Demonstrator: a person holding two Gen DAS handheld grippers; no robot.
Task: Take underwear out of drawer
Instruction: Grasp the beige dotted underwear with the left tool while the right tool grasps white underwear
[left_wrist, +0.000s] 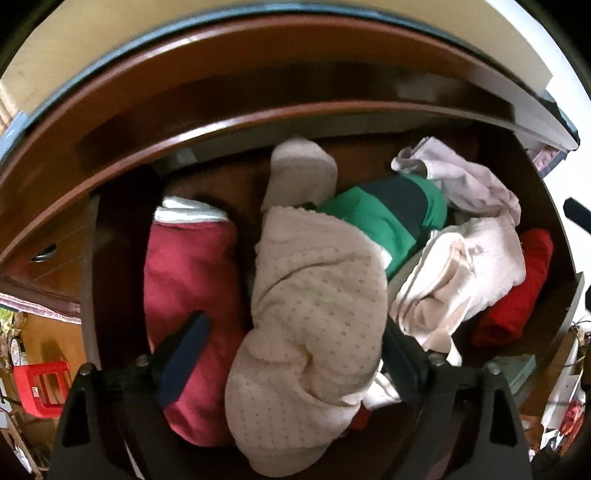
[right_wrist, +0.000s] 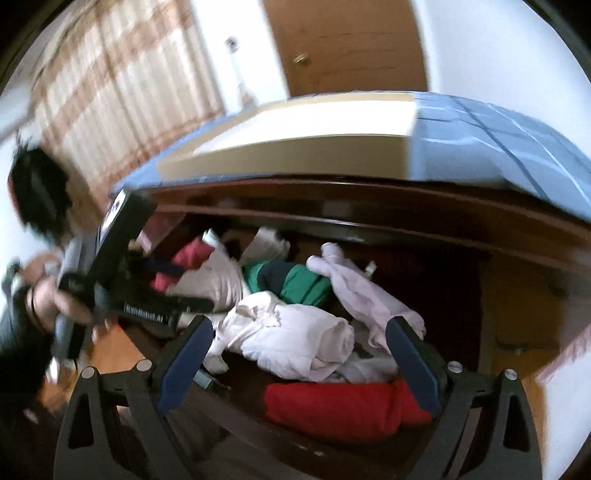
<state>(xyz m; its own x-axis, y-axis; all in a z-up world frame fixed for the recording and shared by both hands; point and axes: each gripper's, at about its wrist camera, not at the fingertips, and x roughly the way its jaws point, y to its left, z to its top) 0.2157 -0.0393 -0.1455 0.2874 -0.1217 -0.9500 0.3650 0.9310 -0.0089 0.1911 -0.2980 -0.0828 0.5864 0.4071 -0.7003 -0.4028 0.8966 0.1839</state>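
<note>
The dark wooden drawer (left_wrist: 118, 258) is pulled out and full of clothes. My left gripper (left_wrist: 291, 354) points down into it, its jaws wide on either side of a cream dotted undergarment (left_wrist: 314, 306). The right pad touches the cloth; the left pad stands apart, over a maroon cloth (left_wrist: 192, 273). Beside them lie a green and navy garment (left_wrist: 388, 218), a pale folded bundle (left_wrist: 454, 273) and a red cloth (left_wrist: 517, 288). My right gripper (right_wrist: 299, 354) hangs open over the drawer's front edge (right_wrist: 240, 417), above a white roll (right_wrist: 295, 343) and the red cloth (right_wrist: 332, 406). A hand (right_wrist: 70, 302) holds the left gripper (right_wrist: 192, 284).
A bed with a blue sheet (right_wrist: 480, 129) overhangs the drawer's back. A lilac garment (right_wrist: 362, 291) is draped at the drawer's right. A red plastic stool (left_wrist: 40, 384) stands on the floor to the left. Behind are a wooden door (right_wrist: 351, 44) and a striped curtain (right_wrist: 129, 81).
</note>
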